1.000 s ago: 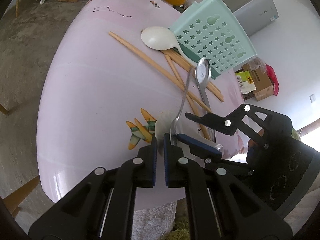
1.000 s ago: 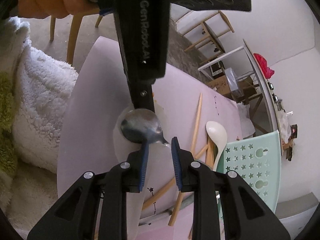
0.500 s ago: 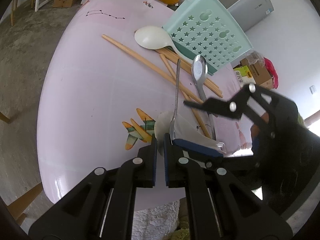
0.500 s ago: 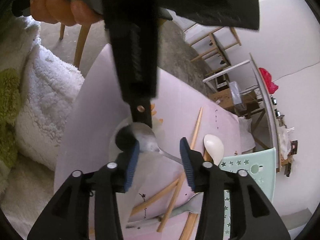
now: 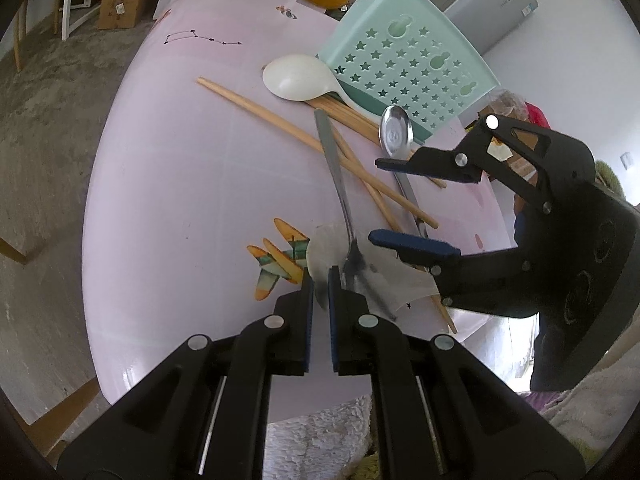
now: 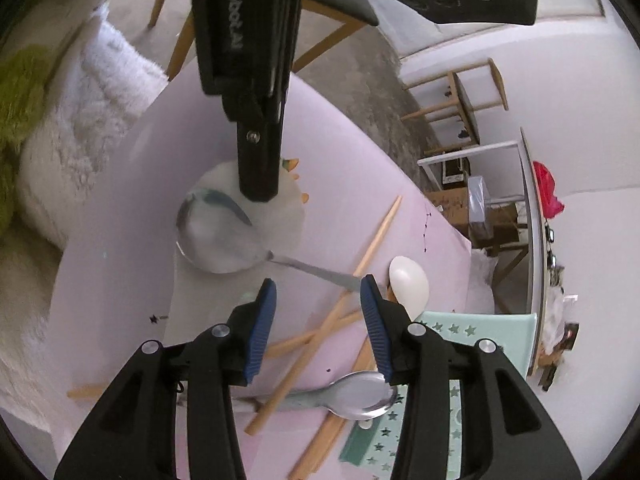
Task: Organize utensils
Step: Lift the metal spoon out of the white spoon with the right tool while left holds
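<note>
The pink counter (image 5: 168, 184) carries all the utensils. The mint basket (image 5: 404, 68) with star holes stands at the far edge, as before. In front of it lie the wooden chopsticks (image 5: 264, 110), crossed in a loose pile, and the white spoon (image 5: 298, 78) rests just beside the basket, unchanged.

A second metal spoon (image 5: 394, 132) lies on the chopsticks near the basket, where it was before.

The long metal spoon (image 6: 218, 236) now lies with its bowl on a pale round patch near the near edge of the counter, its handle pointing toward the chopsticks. One second ago the right gripper (image 6: 318, 322) was closed around its neck; now its jaws are wide apart and hold nothing, and they stand back from the spoon, over the handle.

The left gripper (image 5: 320, 292) keeps its jaws almost together with only a narrow slit, holding nothing I can see. Its tip stays just beside the spoon bowl.
</note>
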